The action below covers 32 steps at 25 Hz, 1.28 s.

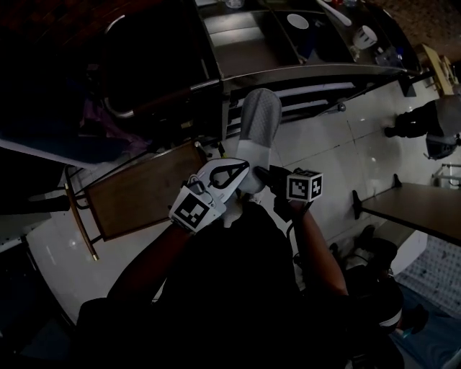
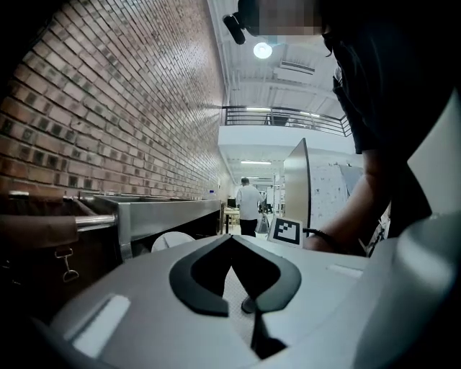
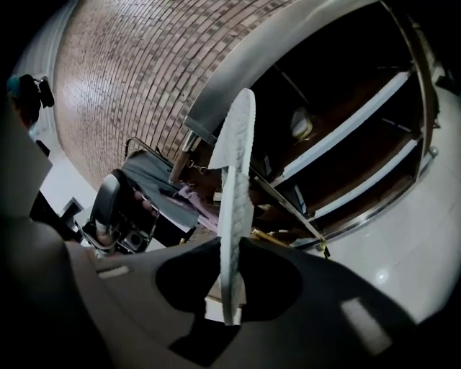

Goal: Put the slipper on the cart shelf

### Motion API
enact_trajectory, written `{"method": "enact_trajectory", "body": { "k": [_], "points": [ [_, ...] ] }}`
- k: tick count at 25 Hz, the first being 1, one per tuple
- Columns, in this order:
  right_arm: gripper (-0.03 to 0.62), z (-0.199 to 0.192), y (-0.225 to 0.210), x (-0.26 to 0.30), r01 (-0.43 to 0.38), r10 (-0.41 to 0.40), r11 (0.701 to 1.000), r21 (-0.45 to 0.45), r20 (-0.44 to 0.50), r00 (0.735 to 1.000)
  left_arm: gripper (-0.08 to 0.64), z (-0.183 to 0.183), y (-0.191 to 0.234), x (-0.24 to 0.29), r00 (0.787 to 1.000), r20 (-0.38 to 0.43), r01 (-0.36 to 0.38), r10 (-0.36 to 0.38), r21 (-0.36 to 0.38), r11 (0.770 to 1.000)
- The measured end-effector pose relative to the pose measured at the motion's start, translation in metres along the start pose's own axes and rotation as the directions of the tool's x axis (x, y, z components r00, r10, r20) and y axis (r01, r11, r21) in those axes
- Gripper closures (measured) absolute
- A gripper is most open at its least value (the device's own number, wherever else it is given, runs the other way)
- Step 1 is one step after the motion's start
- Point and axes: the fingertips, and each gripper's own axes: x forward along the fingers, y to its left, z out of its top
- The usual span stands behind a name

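A grey slipper (image 1: 261,119) with a white heel end hangs in front of the steel cart (image 1: 302,72), toe toward the cart. My right gripper (image 1: 261,173) is shut on it. In the right gripper view the slipper (image 3: 234,187) stands on edge, its pale sole clamped between the dark jaws of the right gripper (image 3: 232,249). The cart's shelves (image 3: 346,130) lie beyond it. My white left gripper (image 1: 241,169) sits just left of the heel end. In the left gripper view the left gripper (image 2: 232,241) has its tips together. I cannot tell whether it grips the slipper.
A wooden tray on a thin frame (image 1: 144,191) stands at lower left, near the cart's corner. A dark table (image 1: 425,205) is at the right, with a person (image 1: 432,122) beyond it. Dishes (image 1: 297,21) sit on the cart's top. The floor is pale tile (image 1: 338,155).
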Motion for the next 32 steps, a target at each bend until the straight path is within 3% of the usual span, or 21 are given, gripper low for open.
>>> {"method": "enact_trajectory", "body": {
  "k": [5,10,15,21,26,32],
  "points": [
    [0.526,0.027,-0.039,0.018,-0.052,0.055,0.998,0.037,-0.072,0.996,0.557,-0.004,0.020,0.034,0.999,-0.019,-0.037,0.037,0.016,0.999],
    [0.526,0.061,-0.082,0.040,-0.106,0.116,0.992,0.067,-0.165,0.979,0.557,-0.007,0.048,0.069,0.989,-0.032,-0.145,0.144,-0.017,0.989],
    [0.526,0.089,-0.114,0.065,-0.148,0.160,0.987,0.064,-0.243,0.957,0.557,-0.012,0.071,0.100,0.972,-0.052,-0.230,0.229,-0.006,0.973],
    [0.526,0.115,-0.125,0.087,-0.260,0.288,0.954,0.149,-0.217,0.933,0.557,-0.022,0.089,0.125,0.959,-0.052,-0.281,0.279,-0.024,0.959],
    [0.526,0.122,-0.140,0.099,-0.268,0.301,0.951,0.154,-0.260,0.918,0.557,-0.034,0.099,0.140,0.956,-0.061,-0.289,0.287,-0.022,0.957],
    [0.526,0.127,-0.149,0.109,-0.298,0.338,0.935,0.192,-0.232,0.912,0.557,-0.044,0.109,0.149,0.956,-0.042,-0.289,0.289,0.005,0.957]
  ]
}}
